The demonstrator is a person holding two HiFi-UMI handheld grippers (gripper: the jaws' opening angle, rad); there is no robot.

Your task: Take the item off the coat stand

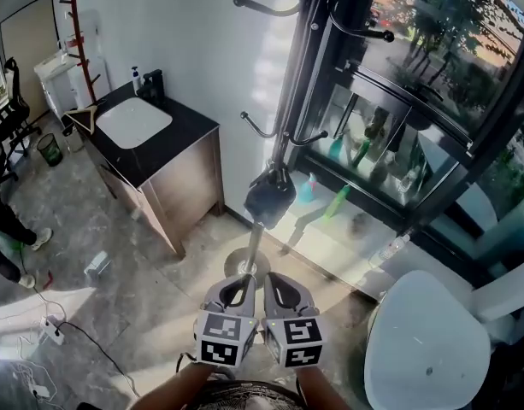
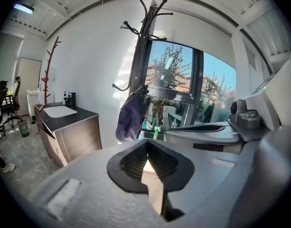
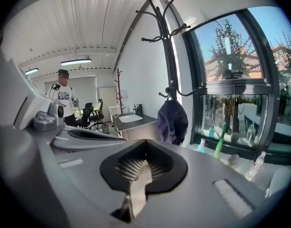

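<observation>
A black coat stand (image 1: 297, 84) rises by the window, its round base (image 1: 247, 266) on the floor just ahead of me. A dark blue cloth item (image 1: 270, 196) hangs from one of its lower hooks; it also shows as the dark blue item (image 2: 131, 118) in the left gripper view and as the hanging item (image 3: 173, 121) in the right gripper view. My left gripper (image 1: 236, 293) and right gripper (image 1: 283, 290) are held side by side below the item, well short of it. Both are shut with nothing between the jaws: left gripper (image 2: 146, 148), right gripper (image 3: 144, 148).
A dark-topped cabinet with a white sink (image 1: 133, 122) stands to the left. A red coat stand (image 1: 78, 24) is in the far corner. A white round seat (image 1: 428, 348) is at the right. Bottles (image 1: 338, 202) line the window sill. A person (image 3: 64, 96) stands far off. Cables (image 1: 48, 331) lie on the floor.
</observation>
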